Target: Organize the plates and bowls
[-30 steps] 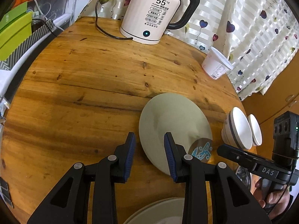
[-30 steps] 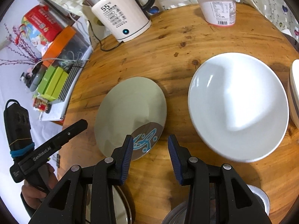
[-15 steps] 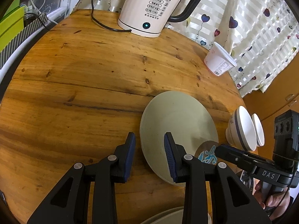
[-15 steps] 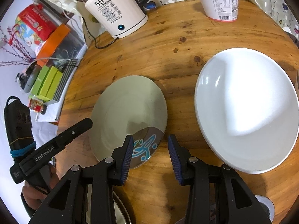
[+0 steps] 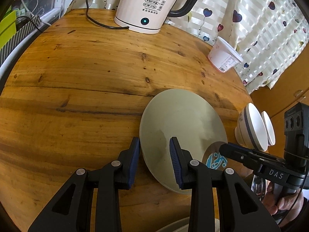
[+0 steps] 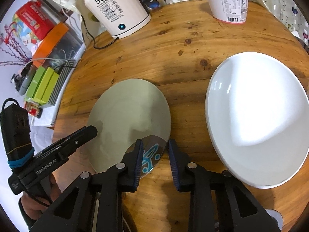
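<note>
**Two grippers closing in on the grey plate**

We have both grippers at the near edge of the grey plate [image 5: 181, 133], which lies flat on the wooden table [image 5: 81, 77]. Our left gripper [image 5: 154, 160] stands with its jaws parted wide, straddling the plate's left rim and holding nothing. Our right gripper [image 6: 156, 161] is likewise open and empty, bracketing the rim by the blue painted motif [image 6: 149, 157].

To do this well, we judge that one finger should slide under the rim and the other over it, with a slow squeeze. A thin glazed edge could slip or tip if pinched off-centre, so we should lift evenly from both sides. Whether any pad already touches the plate, we cannot tell.

The plate is shallow, round and smooth, matte grey apart from the glossy patch. Just beside it sits the larger white plate [image 6: 258, 116], deeper and shiny, a likely base for stacking. Near the table's edge, two white bowls [image 5: 255, 127] stand tilted together. Farther back are a plastic tub [image 6: 228, 2] and a cream kettle [image 5: 148, 5], both hard and smooth.
</note>
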A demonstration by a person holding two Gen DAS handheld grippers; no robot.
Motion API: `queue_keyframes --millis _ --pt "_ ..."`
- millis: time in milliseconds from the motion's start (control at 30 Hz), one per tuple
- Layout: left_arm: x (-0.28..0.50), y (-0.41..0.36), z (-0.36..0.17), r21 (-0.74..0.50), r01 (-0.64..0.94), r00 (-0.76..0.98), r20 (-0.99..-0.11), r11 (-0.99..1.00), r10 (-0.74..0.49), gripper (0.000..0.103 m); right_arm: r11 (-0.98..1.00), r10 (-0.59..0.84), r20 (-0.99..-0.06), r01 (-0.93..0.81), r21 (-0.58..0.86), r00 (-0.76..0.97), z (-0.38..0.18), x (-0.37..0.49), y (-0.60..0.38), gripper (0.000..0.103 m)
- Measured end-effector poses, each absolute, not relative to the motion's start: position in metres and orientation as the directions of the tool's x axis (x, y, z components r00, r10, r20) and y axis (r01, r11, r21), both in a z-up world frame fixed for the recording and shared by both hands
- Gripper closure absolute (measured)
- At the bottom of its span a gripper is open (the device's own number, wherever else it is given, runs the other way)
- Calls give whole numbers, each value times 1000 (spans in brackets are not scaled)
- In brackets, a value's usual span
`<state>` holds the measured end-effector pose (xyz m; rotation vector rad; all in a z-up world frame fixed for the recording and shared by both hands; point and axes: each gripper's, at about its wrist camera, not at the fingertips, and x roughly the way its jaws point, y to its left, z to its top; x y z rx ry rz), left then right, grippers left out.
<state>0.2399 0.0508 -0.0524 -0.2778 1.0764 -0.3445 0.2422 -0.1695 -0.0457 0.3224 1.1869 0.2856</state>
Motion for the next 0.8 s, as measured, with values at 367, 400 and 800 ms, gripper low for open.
queue_keyframes --millis 367,400,800 --pt "241 51 -55 -379 143 433 -806 914 -402 71 926 369 -861 -55 374 351 -47 243 -168 84" --pt "241 51 -54 -379 143 434 -806 914 -402 71 926 369 -860 -57 374 351 -47 243 -168 84" --pt "231 55 -40 -363 144 462 -798 920 -387 71 924 377 -850 -84 374 367 -37 239 -163 84"
